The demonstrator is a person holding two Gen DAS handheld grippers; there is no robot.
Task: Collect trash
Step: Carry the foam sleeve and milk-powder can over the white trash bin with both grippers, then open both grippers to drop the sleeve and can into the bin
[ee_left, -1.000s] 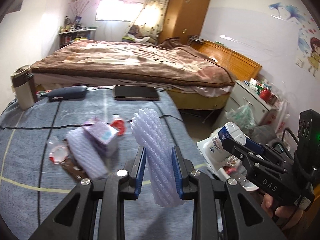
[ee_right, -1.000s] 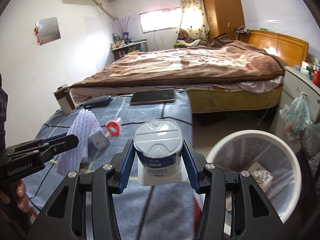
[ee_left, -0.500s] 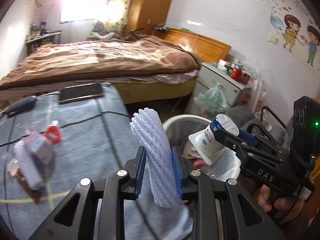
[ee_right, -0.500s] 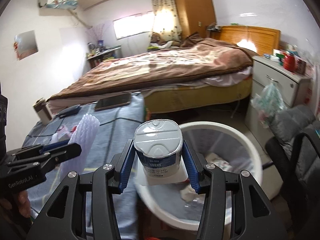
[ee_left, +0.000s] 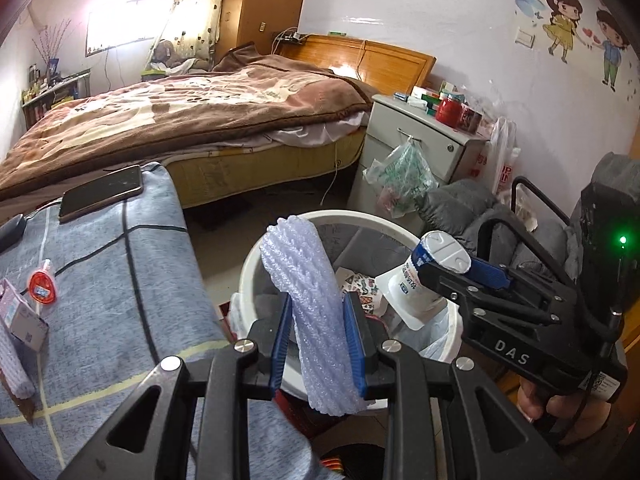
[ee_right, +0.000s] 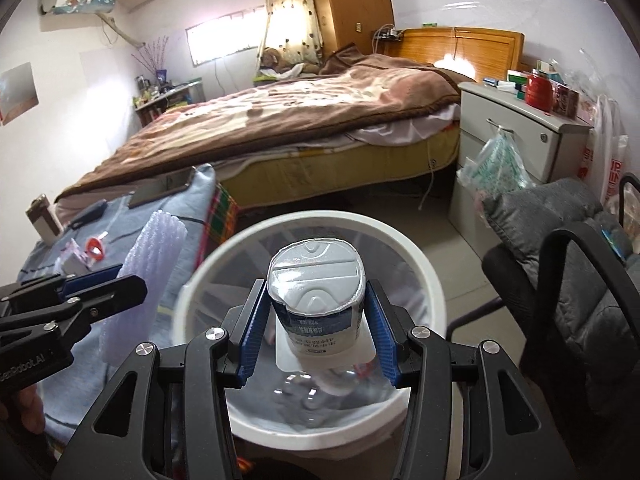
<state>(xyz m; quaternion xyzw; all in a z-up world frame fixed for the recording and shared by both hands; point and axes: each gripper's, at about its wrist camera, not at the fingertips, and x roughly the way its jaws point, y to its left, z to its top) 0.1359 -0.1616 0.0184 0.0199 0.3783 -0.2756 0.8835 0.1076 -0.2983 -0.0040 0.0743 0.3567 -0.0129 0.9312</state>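
My left gripper (ee_left: pixel 318 338) is shut on a white foam net sleeve (ee_left: pixel 308 312), held over the near rim of the white trash bin (ee_left: pixel 250 264). To its right in the left wrist view, my right gripper (ee_left: pixel 444 264) grips a white yogurt cup (ee_left: pixel 416 284) with a blue label, above the bin. In the right wrist view the right gripper (ee_right: pixel 316 334) holds the yogurt cup (ee_right: pixel 318 300) upside down over the trash bin (ee_right: pixel 416 256), with the left gripper (ee_right: pixel 132 280) and foam sleeve (ee_right: pixel 148 264) at the left. Trash lies inside the bin.
A table with a blue-grey cloth (ee_left: pixel 120 280) at the left carries a red round wrapper (ee_left: pixel 41 287), a small purple carton (ee_left: pixel 22 314), another foam sleeve (ee_left: pixel 12 368) and a phone (ee_left: pixel 102 192). A bed (ee_left: pixel 180 120), a nightstand (ee_left: pixel 424 136) and a grey chair (ee_right: pixel 568 264) surround the bin.
Both grippers swung right from over the table to above the trash bin, each still holding its item. The table litter slid to the left edge of the views.
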